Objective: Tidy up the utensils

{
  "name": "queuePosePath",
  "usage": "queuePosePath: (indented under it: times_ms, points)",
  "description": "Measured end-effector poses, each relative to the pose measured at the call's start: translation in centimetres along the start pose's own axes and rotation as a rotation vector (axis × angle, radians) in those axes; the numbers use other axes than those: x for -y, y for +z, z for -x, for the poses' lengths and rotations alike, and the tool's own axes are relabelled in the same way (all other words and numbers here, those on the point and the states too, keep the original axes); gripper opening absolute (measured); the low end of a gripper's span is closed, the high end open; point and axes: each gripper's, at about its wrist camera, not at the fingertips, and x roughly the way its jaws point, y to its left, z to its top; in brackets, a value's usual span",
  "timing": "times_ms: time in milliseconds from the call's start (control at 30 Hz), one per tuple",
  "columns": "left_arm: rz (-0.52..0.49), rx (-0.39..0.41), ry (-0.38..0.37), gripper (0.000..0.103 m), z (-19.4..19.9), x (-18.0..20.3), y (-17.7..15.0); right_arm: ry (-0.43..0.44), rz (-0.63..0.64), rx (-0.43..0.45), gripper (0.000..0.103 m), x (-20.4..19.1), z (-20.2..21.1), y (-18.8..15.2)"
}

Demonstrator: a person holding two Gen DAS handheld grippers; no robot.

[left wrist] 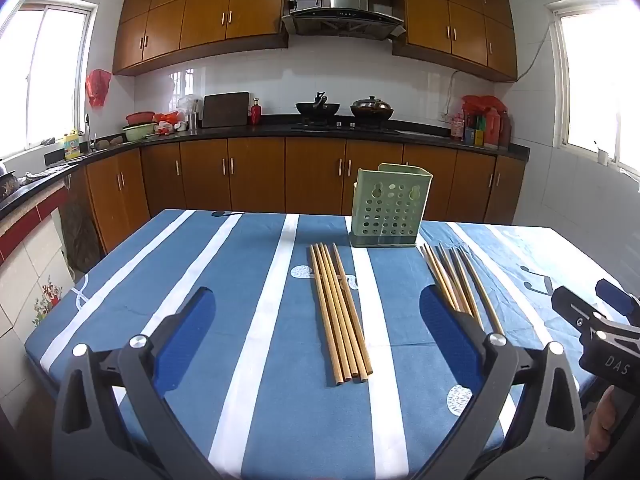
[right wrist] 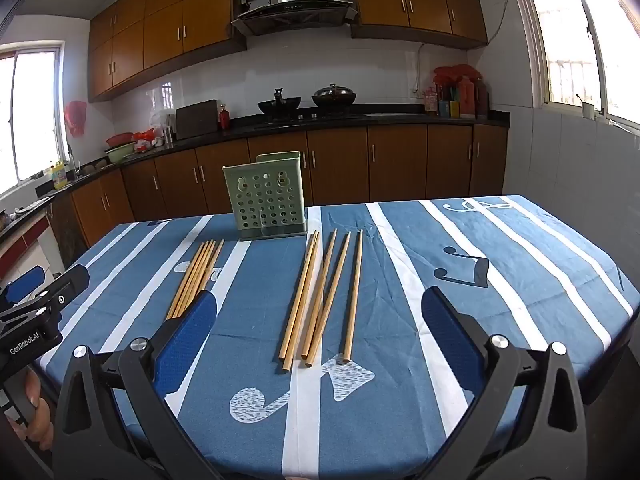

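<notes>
A green perforated utensil holder [left wrist: 387, 208] stands upright at the far side of the table; it also shows in the right wrist view [right wrist: 265, 203]. A tight bundle of several wooden chopsticks [left wrist: 339, 312] lies in front of it, between the fingers of my open, empty left gripper [left wrist: 318, 300]. A second, spread group of several chopsticks [right wrist: 322, 300] lies right of the holder, between the fingers of my open, empty right gripper [right wrist: 320, 300]. The left bundle shows in the right wrist view [right wrist: 194, 280], and the right group in the left wrist view [left wrist: 460, 280].
The table carries a blue cloth with white stripes [left wrist: 224, 280]. Its near left corner and edge drop off toward the floor [left wrist: 36, 304]. Kitchen counters with pans [left wrist: 344, 112] stand behind. The other gripper shows at each view's edge [left wrist: 600, 328] [right wrist: 36, 308].
</notes>
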Motion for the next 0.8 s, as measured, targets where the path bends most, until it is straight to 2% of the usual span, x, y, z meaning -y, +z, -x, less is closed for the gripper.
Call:
queuePosePath:
  times_ms: [800]
  points:
    - [0.001,-0.001,-0.002,0.099,0.00,0.00,0.00,0.000,0.000,0.001,0.101,0.15,-0.14,0.03]
